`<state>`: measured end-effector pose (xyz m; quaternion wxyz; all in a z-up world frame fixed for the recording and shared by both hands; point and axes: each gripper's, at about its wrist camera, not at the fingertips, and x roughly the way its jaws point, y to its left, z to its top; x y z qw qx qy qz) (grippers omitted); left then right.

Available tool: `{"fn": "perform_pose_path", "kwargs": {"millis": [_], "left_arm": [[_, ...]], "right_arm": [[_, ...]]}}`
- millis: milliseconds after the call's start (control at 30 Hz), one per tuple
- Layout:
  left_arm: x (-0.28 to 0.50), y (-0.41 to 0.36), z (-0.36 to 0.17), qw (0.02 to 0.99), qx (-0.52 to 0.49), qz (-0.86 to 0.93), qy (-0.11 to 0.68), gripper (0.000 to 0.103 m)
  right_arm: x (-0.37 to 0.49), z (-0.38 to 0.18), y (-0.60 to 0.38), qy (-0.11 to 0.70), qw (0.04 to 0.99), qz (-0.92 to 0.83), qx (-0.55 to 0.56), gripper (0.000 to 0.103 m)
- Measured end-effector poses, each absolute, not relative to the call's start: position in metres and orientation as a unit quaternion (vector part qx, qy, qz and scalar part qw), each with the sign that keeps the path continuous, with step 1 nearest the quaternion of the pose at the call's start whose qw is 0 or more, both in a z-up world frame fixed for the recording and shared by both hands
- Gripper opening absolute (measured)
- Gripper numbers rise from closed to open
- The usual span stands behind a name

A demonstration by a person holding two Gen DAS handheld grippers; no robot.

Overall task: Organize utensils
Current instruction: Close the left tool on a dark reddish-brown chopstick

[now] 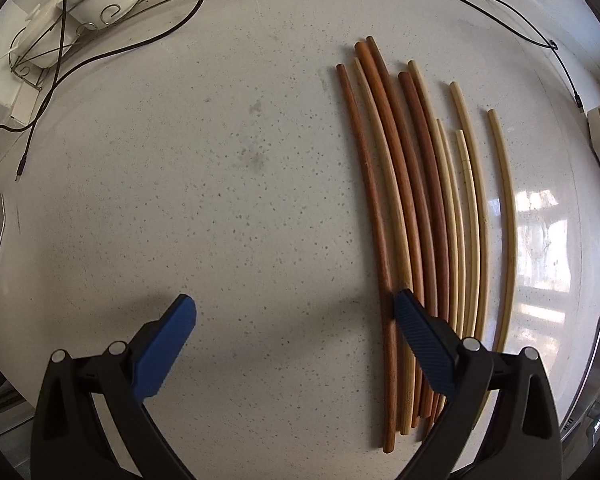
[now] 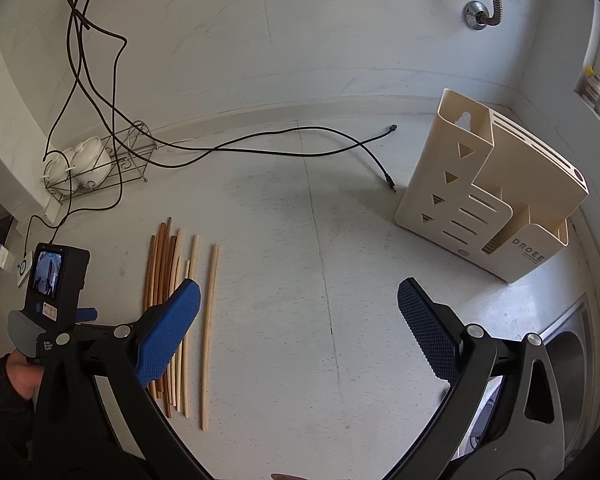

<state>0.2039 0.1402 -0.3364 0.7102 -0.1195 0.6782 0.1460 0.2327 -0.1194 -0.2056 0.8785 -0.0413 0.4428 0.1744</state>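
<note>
A bundle of chopsticks [image 1: 416, 220], dark and pale wood, lies side by side on the speckled bench [image 1: 220, 200]. The left gripper [image 1: 296, 320] hovers at their near ends, jaws spread wide. The right gripper [image 2: 300, 300] also hangs with jaws spread, holding nothing. A cream utensil holder [image 2: 496, 196] stands well apart on the right.

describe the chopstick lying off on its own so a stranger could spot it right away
Start at the speckled white countertop and find the row of chopsticks on its left part. The lone chopstick lies on the side facing the cream utensil holder. It is pale, and a clear gap separates it from the touching bunch.
</note>
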Motion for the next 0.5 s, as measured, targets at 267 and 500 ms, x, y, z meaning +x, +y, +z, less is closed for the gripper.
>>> {"fn": "perform_pose_path", "kwargs": {"millis": [267, 500], "left_arm": [[0.204, 0.151, -0.349, 0.688, -0.148, 0.133, 0.698, 0.097], [0.207, 0.156, -0.354, 0.678, -0.145, 0.126, 0.709, 0.085]], "right_arm": [[0.234, -0.209, -0.123, 0.447, 0.878, 0.171, -0.031, 0.095], [0.236, -0.207, -0.121, 0.448, 0.876, 0.174, -0.025, 0.095]]}}
